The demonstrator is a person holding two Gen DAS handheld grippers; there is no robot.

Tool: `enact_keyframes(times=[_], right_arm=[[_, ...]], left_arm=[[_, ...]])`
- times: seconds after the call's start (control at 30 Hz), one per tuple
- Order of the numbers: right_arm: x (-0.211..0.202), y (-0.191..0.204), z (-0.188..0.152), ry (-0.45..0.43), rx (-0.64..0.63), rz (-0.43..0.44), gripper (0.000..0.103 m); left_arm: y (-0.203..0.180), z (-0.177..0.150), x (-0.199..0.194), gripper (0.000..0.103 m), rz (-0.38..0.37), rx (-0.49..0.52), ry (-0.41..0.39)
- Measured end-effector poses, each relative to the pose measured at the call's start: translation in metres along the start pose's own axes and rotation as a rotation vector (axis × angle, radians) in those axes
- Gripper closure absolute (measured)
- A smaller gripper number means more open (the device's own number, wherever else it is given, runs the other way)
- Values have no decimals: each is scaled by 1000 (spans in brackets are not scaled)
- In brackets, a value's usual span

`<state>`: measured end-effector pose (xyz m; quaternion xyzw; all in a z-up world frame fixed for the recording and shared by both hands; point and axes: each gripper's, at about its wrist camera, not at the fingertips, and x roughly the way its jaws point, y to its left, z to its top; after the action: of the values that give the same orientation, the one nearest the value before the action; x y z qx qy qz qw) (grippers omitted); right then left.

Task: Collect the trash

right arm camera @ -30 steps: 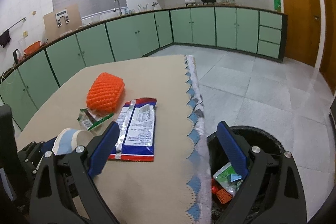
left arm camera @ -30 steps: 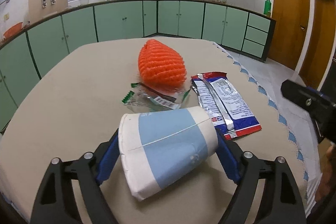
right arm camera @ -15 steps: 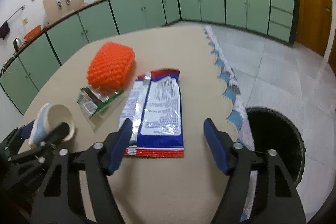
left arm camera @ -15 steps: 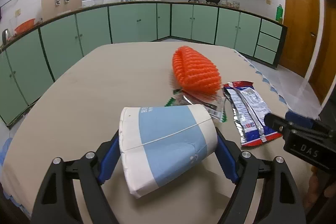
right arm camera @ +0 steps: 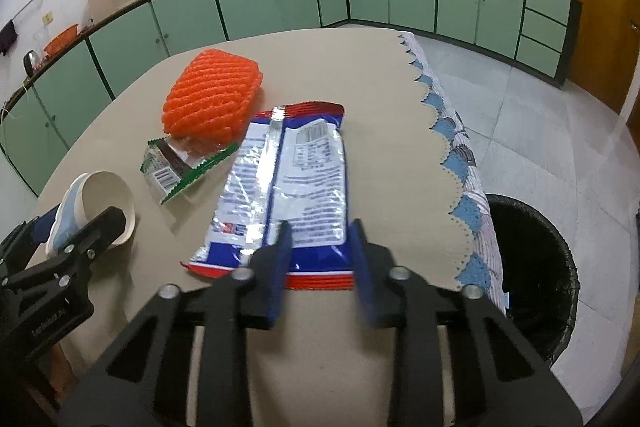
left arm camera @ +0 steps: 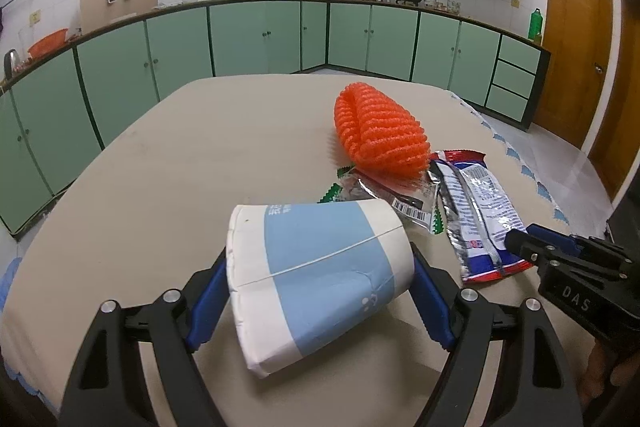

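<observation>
A white and blue paper cup (left arm camera: 312,291) lies on its side between the blue pads of my left gripper (left arm camera: 320,261), which is shut on it just above the table. In the right wrist view the cup (right arm camera: 100,203) shows at the far left. My right gripper (right arm camera: 320,239) is low over the near end of a silver, blue and red snack wrapper (right arm camera: 288,179). Its jaws are closing with a strip of the flat wrapper between them. Beyond lie an orange foam net (right arm camera: 212,99) and a small clear wrapper with green edges (right arm camera: 176,167).
A black-lined trash bin (right arm camera: 532,259) stands on the floor just past the table's right edge, below the scalloped blue cloth trim (right arm camera: 452,131). The beige table (left arm camera: 180,179) stretches left and back. Green kitchen cabinets (left arm camera: 260,39) ring the room.
My right gripper swung from above the bin to the table, sank onto the snack wrapper's near end, and its jaws narrowed. My left gripper kept the cup and shifted slightly.
</observation>
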<state>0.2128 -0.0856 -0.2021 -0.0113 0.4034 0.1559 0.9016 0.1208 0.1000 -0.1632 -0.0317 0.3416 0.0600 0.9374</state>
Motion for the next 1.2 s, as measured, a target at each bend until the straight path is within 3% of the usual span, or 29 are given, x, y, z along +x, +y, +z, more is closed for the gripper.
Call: enact_keyframes(times=[0.1, 0.27, 0.57, 1.2], right_arm=[[0, -1, 0, -1, -1, 9, 95], [-7, -3, 0, -29, -4, 38, 100], [-46, -11, 16, -118, 9, 68, 102], [-126, -62, 31, -278, 50, -61, 102]], left_arm=[[0, 0, -1, 23, 0, 6, 0], [-4, 0, -4, 23, 0, 13, -9], [-14, 6, -18, 23, -24, 31, -44], [-94, 50, -46, 23, -200, 136, -158]])
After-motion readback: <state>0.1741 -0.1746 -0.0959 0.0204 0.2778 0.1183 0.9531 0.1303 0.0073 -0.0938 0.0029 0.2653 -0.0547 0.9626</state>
